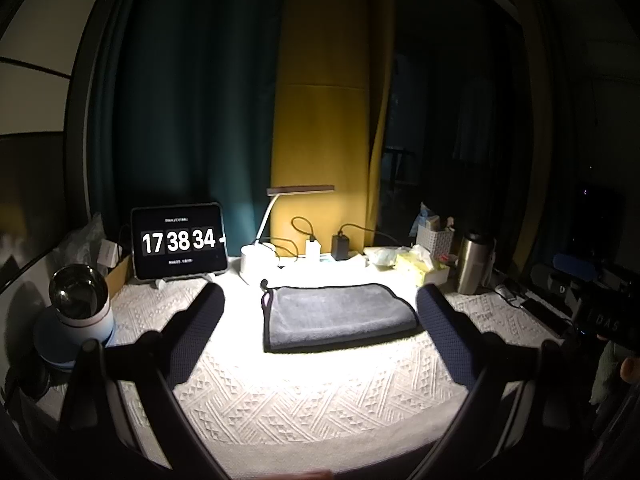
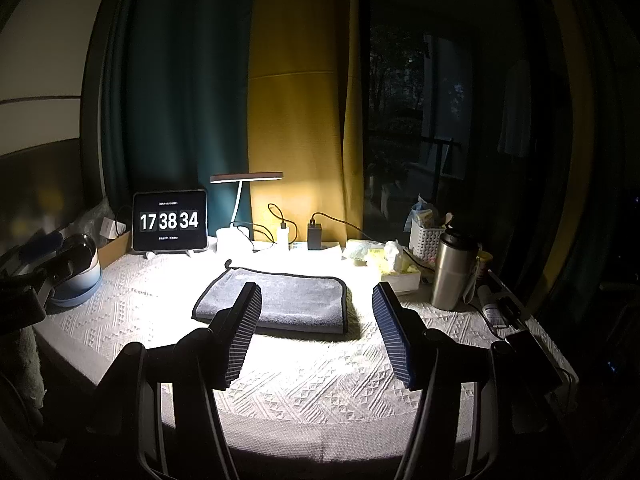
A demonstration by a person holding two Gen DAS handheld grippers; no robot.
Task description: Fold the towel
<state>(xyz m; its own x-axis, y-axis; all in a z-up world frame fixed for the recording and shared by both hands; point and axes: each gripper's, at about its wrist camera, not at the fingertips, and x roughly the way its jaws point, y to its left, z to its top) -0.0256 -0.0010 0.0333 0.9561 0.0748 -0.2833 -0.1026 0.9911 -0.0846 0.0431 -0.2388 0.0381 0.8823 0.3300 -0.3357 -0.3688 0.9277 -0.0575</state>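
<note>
A grey towel (image 1: 338,316) with a dark border lies folded flat on the white patterned table cloth (image 1: 304,400); it also shows in the right wrist view (image 2: 280,302). My left gripper (image 1: 320,304) is open and empty, held above the cloth in front of the towel, apart from it. My right gripper (image 2: 316,300) is open and empty, also in front of the towel, its fingers framing the towel's right half. The right gripper's body shows at the far right of the left wrist view (image 1: 592,300).
A tablet clock (image 1: 179,241), desk lamp (image 1: 260,256), chargers (image 1: 340,246), tissues (image 1: 424,264), a white basket (image 1: 434,240) and a steel flask (image 1: 474,264) line the back. A bowl-shaped device (image 1: 80,308) stands at left. A phone (image 2: 528,344) lies at right.
</note>
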